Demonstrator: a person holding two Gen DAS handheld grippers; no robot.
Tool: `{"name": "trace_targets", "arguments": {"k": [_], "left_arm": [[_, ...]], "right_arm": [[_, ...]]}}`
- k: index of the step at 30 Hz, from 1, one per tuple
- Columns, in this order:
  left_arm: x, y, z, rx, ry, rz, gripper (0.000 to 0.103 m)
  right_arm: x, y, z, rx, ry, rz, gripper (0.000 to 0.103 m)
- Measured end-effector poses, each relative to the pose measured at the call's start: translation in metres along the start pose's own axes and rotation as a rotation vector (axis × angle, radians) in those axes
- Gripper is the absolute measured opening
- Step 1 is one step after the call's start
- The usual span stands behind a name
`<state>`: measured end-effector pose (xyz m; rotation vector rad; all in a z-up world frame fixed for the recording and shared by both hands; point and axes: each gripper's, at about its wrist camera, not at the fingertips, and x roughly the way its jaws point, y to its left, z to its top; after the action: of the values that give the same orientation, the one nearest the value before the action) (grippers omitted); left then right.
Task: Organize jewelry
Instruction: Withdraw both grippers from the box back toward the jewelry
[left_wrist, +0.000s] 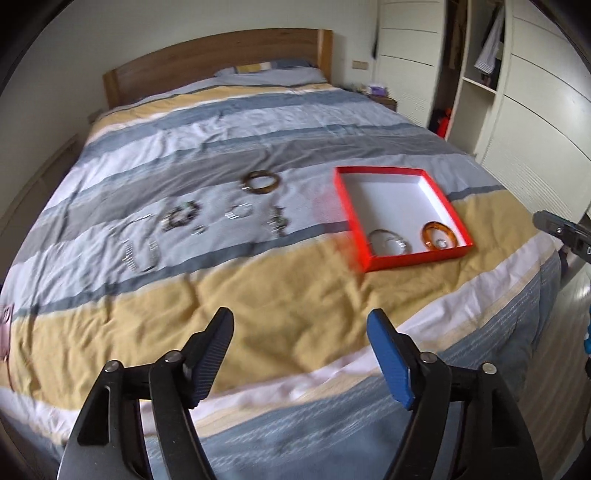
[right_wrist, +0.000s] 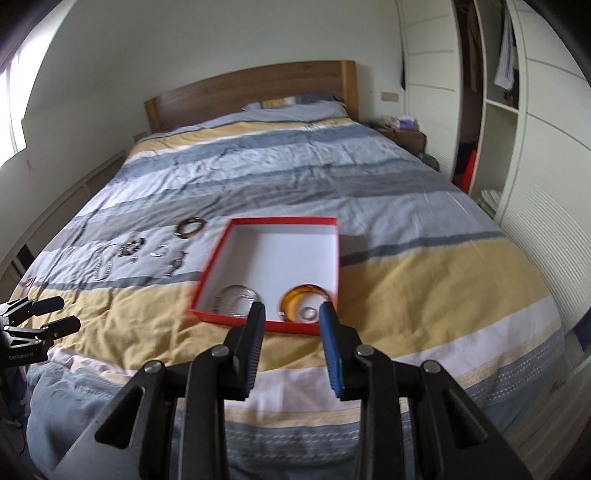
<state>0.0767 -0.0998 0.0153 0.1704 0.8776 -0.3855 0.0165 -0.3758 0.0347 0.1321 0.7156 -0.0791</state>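
At the bottom of both views, the left gripper (left_wrist: 300, 321) gapes wide and the right gripper (right_wrist: 291, 314) stands narrower, both empty. Mid-frame, the red box (right_wrist: 207, 273) holds bangles; loose jewelry (left_wrist: 184, 218) beyond could snag or scatter under careless pinching.
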Motion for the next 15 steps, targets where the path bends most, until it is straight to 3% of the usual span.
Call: {"name": "trace_targets", "arguments": {"k": [8, 15], "left_arm": [[-0.027, 0.085, -0.050, -0.180, -0.002, 0.085, 0.075], [-0.028, 0.140, -0.087, -0.325, 0.005, 0.143, 0.075]], "right_arm": [[-0.016, 0.045, -0.002, -0.072, -0.016, 0.057, 0.033], [0.000, 0.065, -0.002, -0.096, 0.020, 0.089, 0.034]]}}
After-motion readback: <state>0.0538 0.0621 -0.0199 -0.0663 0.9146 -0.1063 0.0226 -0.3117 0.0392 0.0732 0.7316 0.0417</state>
